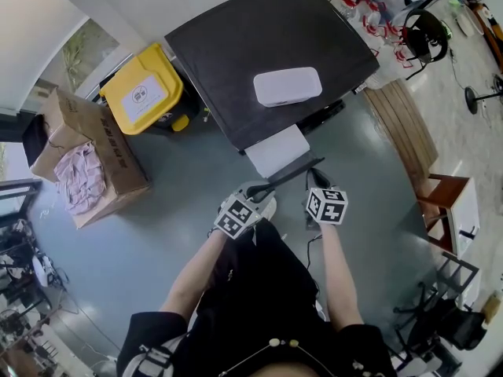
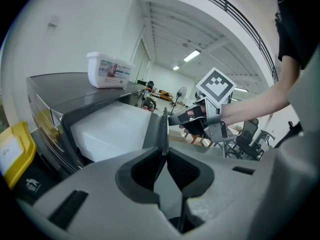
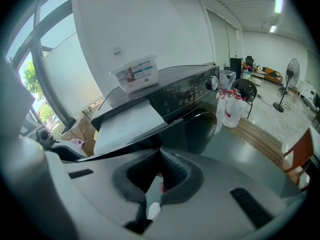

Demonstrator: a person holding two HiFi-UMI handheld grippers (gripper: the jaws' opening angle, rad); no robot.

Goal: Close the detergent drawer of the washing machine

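Grey floor (image 1: 157,234) spreads around a dark washing machine (image 1: 236,45) that stands against a pale wall. On the machine's flat top sits a white lidded tub (image 1: 288,86). To the machine's left, as the head view shows it, are a yellow-lidded bin (image 1: 141,91) and, further out, an open cardboard box (image 1: 118,159) with pale cloth inside. A wooden bench (image 1: 409,128) lies along the floor on the machine's other side.

The detergent drawer (image 1: 277,149) is pulled out from the machine's front, its white body standing clear of the cabinet. Its thin dark front panel (image 2: 163,129) faces the person.

The left gripper (image 1: 266,192) is just in front of the drawer, its jaws closed on that front panel, which runs edge-on between the pads in the left gripper view. The right gripper (image 1: 314,176) is beside it at the panel's other end, its jaws pressed together with nothing between them. Whether it touches the panel cannot be told.
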